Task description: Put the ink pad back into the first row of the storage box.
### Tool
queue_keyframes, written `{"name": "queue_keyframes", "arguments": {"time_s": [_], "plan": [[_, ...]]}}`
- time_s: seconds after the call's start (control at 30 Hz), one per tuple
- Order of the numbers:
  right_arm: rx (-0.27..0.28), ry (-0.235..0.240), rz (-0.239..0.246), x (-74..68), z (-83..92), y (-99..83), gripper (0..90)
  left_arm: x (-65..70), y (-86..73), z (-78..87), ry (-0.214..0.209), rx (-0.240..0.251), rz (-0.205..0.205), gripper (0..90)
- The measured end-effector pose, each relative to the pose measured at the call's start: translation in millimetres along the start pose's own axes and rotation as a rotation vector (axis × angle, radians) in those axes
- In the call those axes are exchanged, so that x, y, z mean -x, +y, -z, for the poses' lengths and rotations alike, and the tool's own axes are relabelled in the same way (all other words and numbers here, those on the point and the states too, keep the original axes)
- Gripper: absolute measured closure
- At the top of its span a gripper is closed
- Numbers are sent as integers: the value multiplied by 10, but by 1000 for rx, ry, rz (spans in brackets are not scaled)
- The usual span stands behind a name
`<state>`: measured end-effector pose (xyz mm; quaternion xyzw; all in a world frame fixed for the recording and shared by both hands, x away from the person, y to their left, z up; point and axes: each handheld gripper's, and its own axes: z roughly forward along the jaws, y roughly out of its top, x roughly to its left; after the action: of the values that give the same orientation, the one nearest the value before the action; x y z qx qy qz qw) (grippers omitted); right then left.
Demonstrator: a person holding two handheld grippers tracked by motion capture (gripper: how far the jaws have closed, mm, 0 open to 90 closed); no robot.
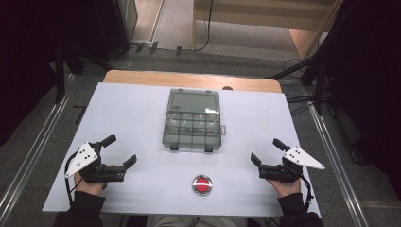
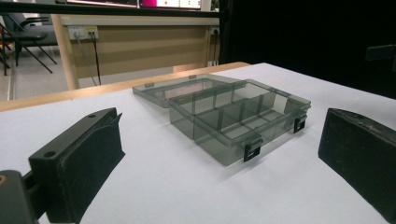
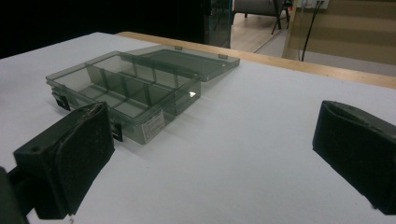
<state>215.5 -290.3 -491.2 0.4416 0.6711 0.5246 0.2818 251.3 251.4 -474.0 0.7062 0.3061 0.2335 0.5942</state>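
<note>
A smoky clear plastic compartment box (image 1: 193, 126) lies on the white table mat, its lid (image 1: 194, 100) folded open and flat behind it. Its compartments look empty. In the left gripper view the box (image 2: 238, 119) sits ahead, slightly right; in the right gripper view the box (image 3: 121, 91) is ahead to the left. My left gripper (image 1: 122, 151) rests near the front left of the table, open, nothing between its jaws. At the front right my right gripper (image 1: 267, 152) is open too and holds nothing. Both point toward the box and stay apart from it.
A round red and silver button (image 1: 202, 184) sits on the mat (image 1: 132, 113) near the front edge, between the two hands. A wooden table edge (image 1: 142, 78) shows beyond the mat. Cables and dark stands surround the table on the floor.
</note>
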Motion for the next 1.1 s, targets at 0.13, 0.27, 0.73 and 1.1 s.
{"name": "queue_keyframes", "arguments": {"time_s": [0.13,0.27,0.73,1.1], "plan": [[3,-8,-3,5,13,2,0,1,0,3,1,0,0,0],[4,-5,-6,4,20,5,0,1,0,4,0,0,0,0],[-14,15,-3,-20,11,-1,0,2,-3,-2,-2,-8,3,0],[-48,54,21,-97,-30,-19,0,4,-4,-6,-5,-14,4,0]]}}
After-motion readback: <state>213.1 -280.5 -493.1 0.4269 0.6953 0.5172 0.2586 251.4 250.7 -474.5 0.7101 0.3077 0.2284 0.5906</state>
